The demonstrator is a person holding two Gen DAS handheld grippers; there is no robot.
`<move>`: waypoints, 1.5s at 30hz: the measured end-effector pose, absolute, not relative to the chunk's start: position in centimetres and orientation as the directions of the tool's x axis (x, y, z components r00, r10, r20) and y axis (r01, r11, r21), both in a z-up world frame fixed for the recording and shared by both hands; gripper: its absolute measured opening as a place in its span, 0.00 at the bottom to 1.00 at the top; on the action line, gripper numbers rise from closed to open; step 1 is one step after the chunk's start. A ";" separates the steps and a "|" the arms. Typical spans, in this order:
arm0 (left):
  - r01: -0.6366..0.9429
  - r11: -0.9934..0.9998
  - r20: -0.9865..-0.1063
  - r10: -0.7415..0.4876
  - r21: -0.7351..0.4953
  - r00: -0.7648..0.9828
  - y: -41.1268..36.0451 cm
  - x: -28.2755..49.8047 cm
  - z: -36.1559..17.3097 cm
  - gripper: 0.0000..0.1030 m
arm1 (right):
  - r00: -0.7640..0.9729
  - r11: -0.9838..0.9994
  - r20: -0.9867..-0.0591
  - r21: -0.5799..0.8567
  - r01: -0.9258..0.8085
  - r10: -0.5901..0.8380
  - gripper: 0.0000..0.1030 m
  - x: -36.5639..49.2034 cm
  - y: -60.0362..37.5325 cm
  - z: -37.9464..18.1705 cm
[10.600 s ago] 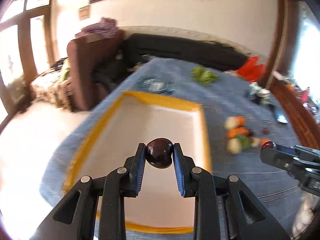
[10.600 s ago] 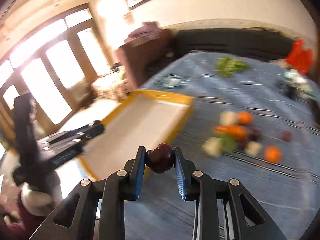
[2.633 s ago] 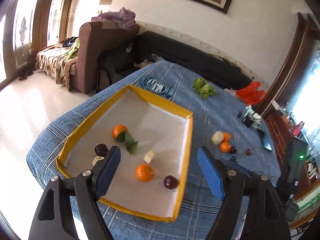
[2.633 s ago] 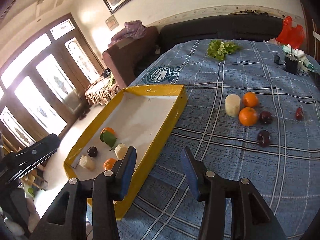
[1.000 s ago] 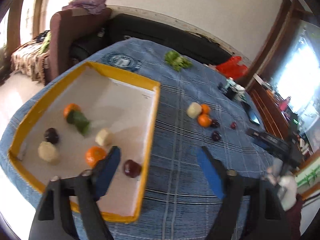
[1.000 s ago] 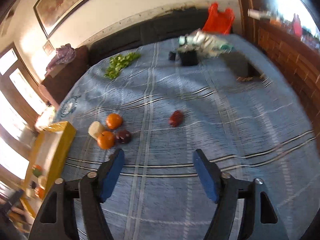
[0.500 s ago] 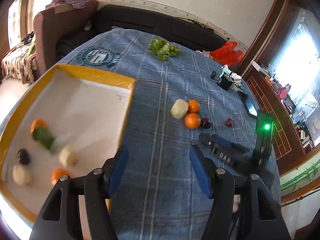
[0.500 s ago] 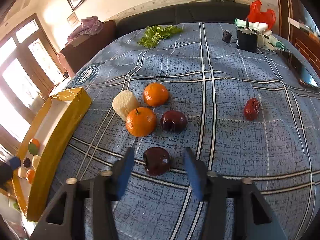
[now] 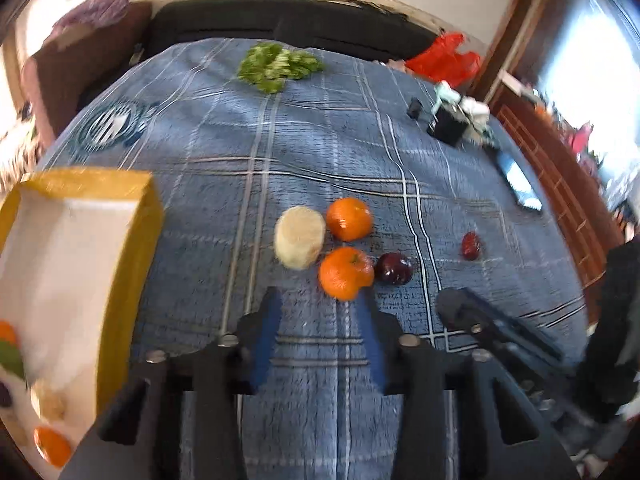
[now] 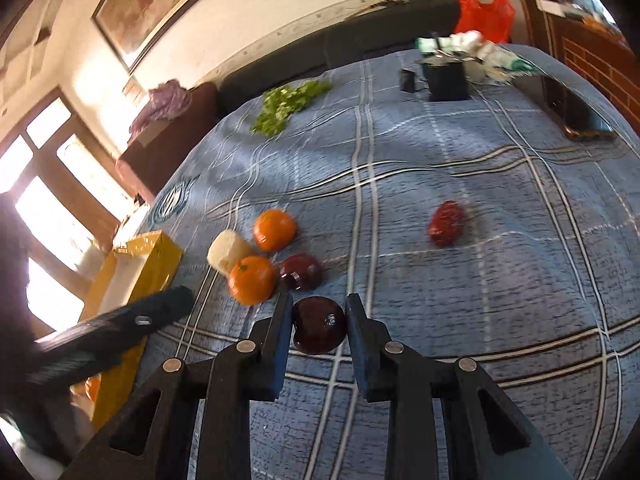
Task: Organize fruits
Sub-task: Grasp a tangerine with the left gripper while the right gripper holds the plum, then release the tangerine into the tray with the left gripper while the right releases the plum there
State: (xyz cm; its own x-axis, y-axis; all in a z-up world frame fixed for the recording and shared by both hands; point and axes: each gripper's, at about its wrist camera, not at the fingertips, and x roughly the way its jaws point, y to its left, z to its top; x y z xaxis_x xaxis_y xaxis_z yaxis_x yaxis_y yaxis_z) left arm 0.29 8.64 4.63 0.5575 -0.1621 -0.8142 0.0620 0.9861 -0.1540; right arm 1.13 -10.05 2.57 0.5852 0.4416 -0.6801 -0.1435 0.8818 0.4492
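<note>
Both grippers have closed in: right gripper (image 10: 316, 316) jaws pinching a dark plum (image 10: 319, 325); left gripper (image 9: 318, 312) jaws narrowed, nothing between, just short of an orange (image 9: 346, 273).

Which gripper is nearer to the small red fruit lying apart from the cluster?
Right. The right gripper, closing around a dark plum, sits nearer the small red fruit; the left gripper is beyond the near orange.

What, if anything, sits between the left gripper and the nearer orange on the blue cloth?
Nothing visible does. In the left wrist view the left gripper has only bare blue cloth between its jaws, which have just been closing, and the nearer orange lies right at their tips. The pale round fruit sits beside it, out of the path.
</note>
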 end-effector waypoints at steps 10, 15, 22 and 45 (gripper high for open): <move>0.099 0.995 -0.796 -0.074 -0.018 0.601 6.0 2.4 3.0 0.52 | 0.585 0.853 -0.666 0.514 -0.090 0.463 0.28 1.6 -11.8 2.4; 0.107 0.994 -0.806 -0.067 -0.004 0.588 5.5 3.0 1.9 0.55 | 0.576 0.853 -0.668 0.512 -0.103 0.471 0.28 1.7 -11.4 2.3; 0.097 0.994 -0.804 -0.098 -0.050 0.587 6.1 1.6 2.0 0.35 | 0.582 0.864 -0.672 0.491 -0.111 0.457 0.28 1.7 -11.2 2.3; -0.239 0.954 -0.721 0.038 -0.179 0.692 26.5 -14.8 8.5 0.36 | 0.562 0.866 -0.659 0.390 -0.313 0.500 0.29 -2.0 -3.3 5.1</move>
State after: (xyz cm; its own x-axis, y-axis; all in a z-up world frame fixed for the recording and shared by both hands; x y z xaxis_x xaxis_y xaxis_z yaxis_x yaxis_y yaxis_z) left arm -14.79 26.53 8.48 0.6922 0.0384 -0.7207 -0.2394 0.9543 -0.1791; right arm -1.96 -3.31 5.10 0.5622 0.4997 -0.6590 -0.3133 0.8661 0.3895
